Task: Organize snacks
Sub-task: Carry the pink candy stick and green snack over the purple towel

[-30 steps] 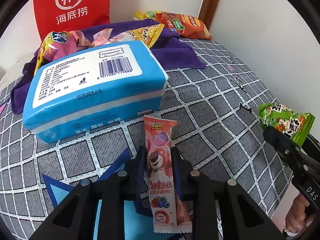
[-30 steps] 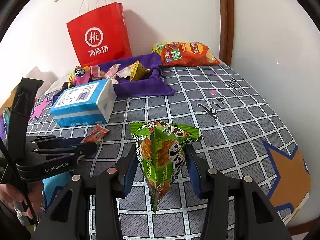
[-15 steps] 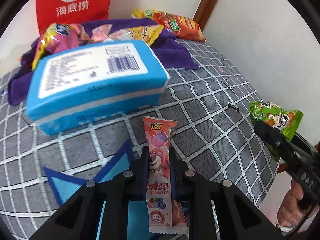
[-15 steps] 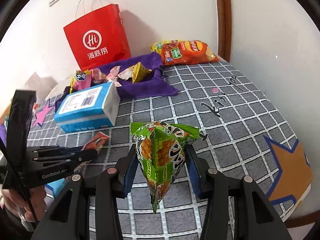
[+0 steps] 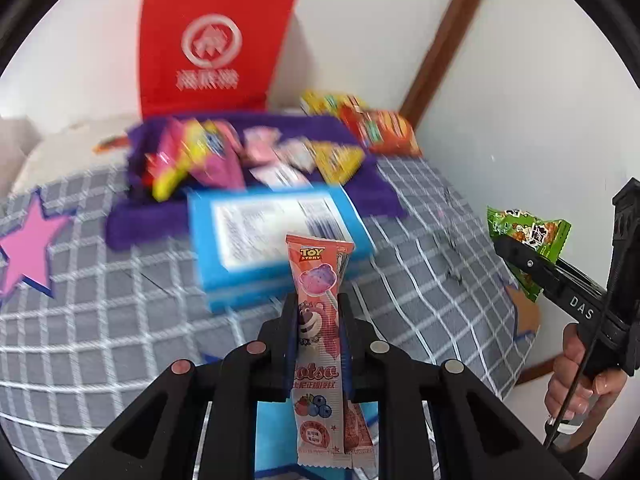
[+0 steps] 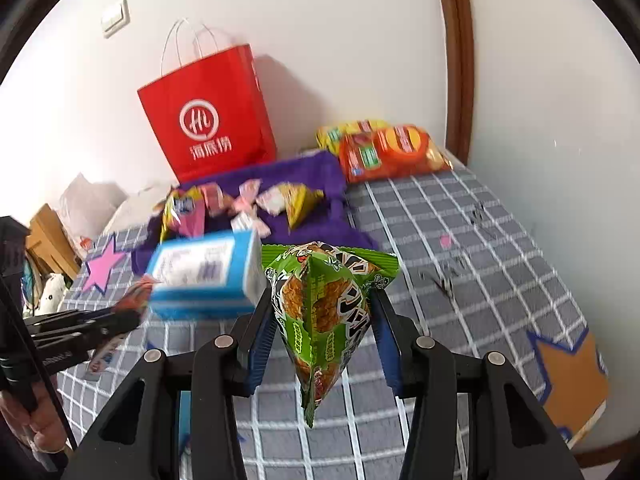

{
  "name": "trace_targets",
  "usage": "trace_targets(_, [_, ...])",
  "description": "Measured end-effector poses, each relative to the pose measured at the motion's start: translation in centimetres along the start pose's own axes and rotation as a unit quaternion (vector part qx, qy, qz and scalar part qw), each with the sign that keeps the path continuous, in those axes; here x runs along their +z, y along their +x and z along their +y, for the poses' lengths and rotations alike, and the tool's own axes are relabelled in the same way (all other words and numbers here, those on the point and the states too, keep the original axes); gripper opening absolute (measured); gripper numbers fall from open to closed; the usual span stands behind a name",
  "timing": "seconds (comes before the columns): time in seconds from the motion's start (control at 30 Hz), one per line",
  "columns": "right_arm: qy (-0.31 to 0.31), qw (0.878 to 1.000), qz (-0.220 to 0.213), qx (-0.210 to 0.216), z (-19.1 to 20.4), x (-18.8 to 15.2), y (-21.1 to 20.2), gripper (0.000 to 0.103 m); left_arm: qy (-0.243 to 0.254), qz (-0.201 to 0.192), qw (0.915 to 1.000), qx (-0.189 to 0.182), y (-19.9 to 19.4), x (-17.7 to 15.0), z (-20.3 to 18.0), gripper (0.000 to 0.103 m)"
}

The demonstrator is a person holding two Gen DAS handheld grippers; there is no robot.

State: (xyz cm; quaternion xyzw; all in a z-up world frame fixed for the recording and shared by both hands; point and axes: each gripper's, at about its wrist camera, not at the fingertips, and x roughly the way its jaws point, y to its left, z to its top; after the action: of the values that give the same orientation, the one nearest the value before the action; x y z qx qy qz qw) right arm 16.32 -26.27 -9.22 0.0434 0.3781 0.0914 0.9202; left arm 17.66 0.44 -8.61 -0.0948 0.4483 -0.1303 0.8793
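My left gripper (image 5: 318,314) is shut on a pink Toy Story lollipop packet (image 5: 320,332) and holds it above the checked cover. My right gripper (image 6: 322,312) is shut on a green snack bag (image 6: 324,312), also held in the air. The green bag (image 5: 528,236) and the right gripper (image 5: 516,250) show at the right of the left wrist view. The left gripper (image 6: 136,316) with the lollipop packet (image 6: 134,300) shows at the left of the right wrist view. A purple cloth (image 6: 308,172) at the back holds several small snacks (image 6: 296,200).
A blue tissue pack (image 5: 272,240) lies ahead of both grippers, also in the right wrist view (image 6: 204,276). A red paper bag (image 6: 208,116) stands against the wall. Orange and yellow chip bags (image 6: 388,152) lie at the back right corner. The bed edge (image 6: 588,432) is at the right.
Both grippers have lifted and tilted up with their snacks. The tissue pack and purple cloth now sit farther off and lower in both views; the scene is motion-blurred.
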Motion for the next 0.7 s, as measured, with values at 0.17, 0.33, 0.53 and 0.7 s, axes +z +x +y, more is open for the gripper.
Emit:
trace_targets(0.17, [-0.013, 1.0, -0.019, 0.011, 1.7, 4.4, 0.1, 0.046, -0.008, -0.031, 0.9993, 0.018, -2.5, 3.6, 2.3, 0.017])
trace_targets(0.33, [-0.03, 0.999, -0.037, 0.017, 3.6, 8.8, 1.1, 0.046, -0.01, -0.058, 0.9976, 0.036, -3.7, 7.5, 4.3, 0.017])
trace_targets(0.53, [-0.045, 0.998, -0.038, 0.031, 5.7, 12.9, 3.4, 0.046, -0.018, -0.071, 0.9962, 0.047, -2.7, 11.1, 6.0, 0.017])
trace_targets(0.7, [-0.059, 0.997, -0.026, 0.042, 7.7, 15.3, 6.2, 0.046, -0.026, -0.071, 0.9959, 0.049, -0.8, 13.3, 6.7, 0.017])
